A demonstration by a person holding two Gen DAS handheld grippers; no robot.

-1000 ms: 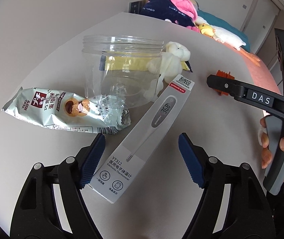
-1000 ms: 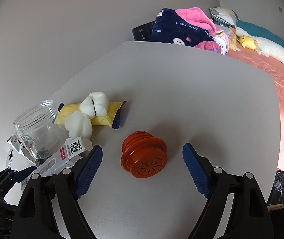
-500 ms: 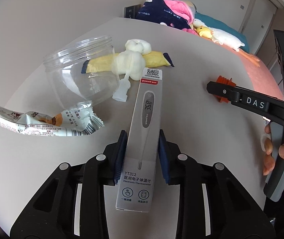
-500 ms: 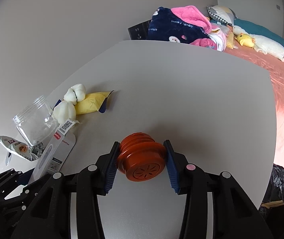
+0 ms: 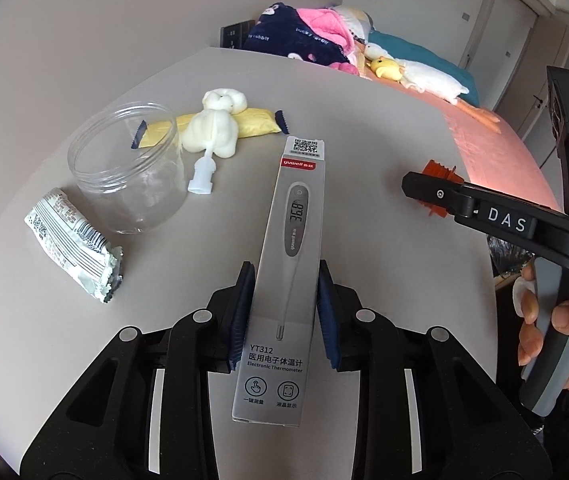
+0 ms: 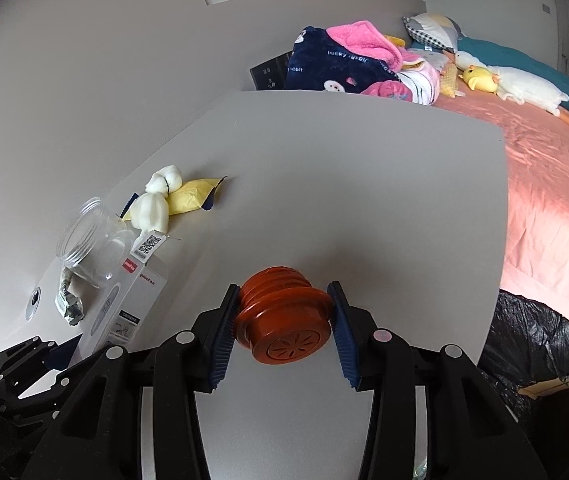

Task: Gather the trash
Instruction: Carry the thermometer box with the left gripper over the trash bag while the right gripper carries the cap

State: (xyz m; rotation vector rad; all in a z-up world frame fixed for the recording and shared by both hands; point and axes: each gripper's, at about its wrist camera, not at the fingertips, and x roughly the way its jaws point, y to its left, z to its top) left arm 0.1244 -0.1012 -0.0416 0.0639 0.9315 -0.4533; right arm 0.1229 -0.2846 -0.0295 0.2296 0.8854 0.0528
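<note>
Counter (image 6: 364,200): plain light grey. Thermometer box (image 5: 284,280): grey-white, red band, QR code. Ribbed lid (image 6: 284,320): orange-red. Wrapper (image 5: 252,128): yellow, navy edges. Claw pads (image 5: 326,312): dark blue. Bag (image 6: 544,340): black.

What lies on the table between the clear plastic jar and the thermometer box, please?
In the left wrist view, a small white plastic nozzle lies between the clear plastic jar and the thermometer box, trailing from a white wad.
</note>
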